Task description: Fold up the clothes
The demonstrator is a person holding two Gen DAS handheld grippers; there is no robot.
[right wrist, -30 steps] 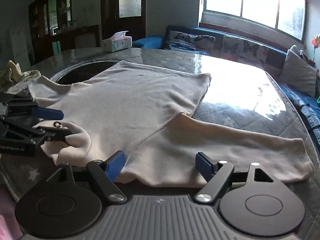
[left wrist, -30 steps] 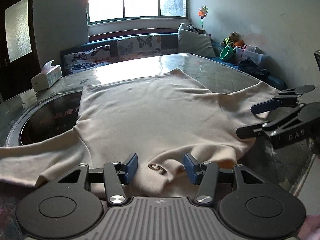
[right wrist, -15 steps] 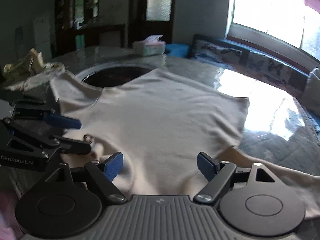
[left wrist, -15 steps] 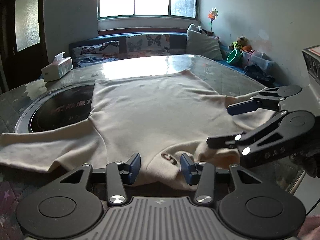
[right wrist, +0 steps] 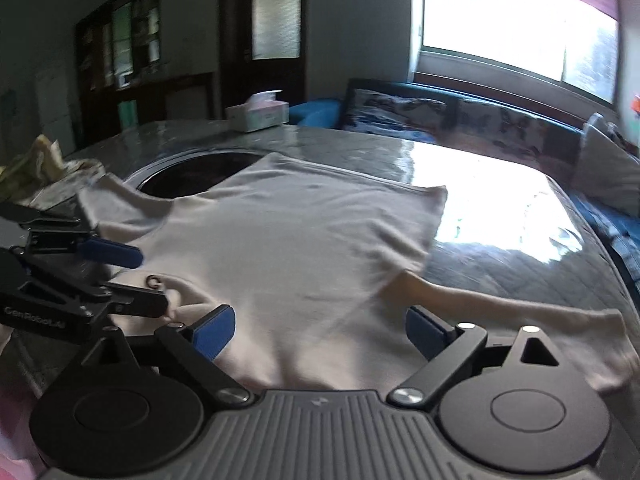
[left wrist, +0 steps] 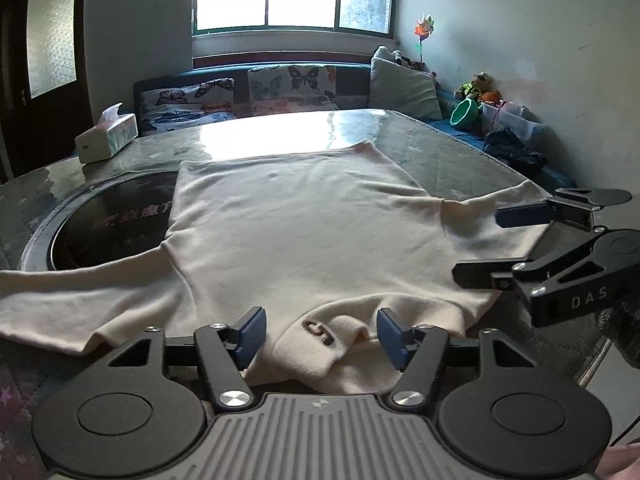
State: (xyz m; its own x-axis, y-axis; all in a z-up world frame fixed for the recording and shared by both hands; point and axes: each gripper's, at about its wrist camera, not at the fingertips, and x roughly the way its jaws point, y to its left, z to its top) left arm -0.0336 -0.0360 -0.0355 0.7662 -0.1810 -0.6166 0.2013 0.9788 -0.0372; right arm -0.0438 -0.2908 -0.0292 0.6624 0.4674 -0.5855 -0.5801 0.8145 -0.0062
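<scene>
Cream sweater [left wrist: 304,240] lies flat on the glass-topped table [left wrist: 420,148], sleeves spread, its hem at the far side. Left gripper [left wrist: 320,334] straddles the turtleneck collar [left wrist: 320,340], jaws opening, pads clear of the cloth. Right gripper [right wrist: 320,330] over the shoulder edge, jaws opening, nothing grasped. Tissue box [left wrist: 106,138] sits at the table's far left.

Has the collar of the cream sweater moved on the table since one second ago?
Cannot tell. The collar sits between the opening left gripper pads as before; both cameras shifted, so no fixed reference shows a shift on the table.
</scene>
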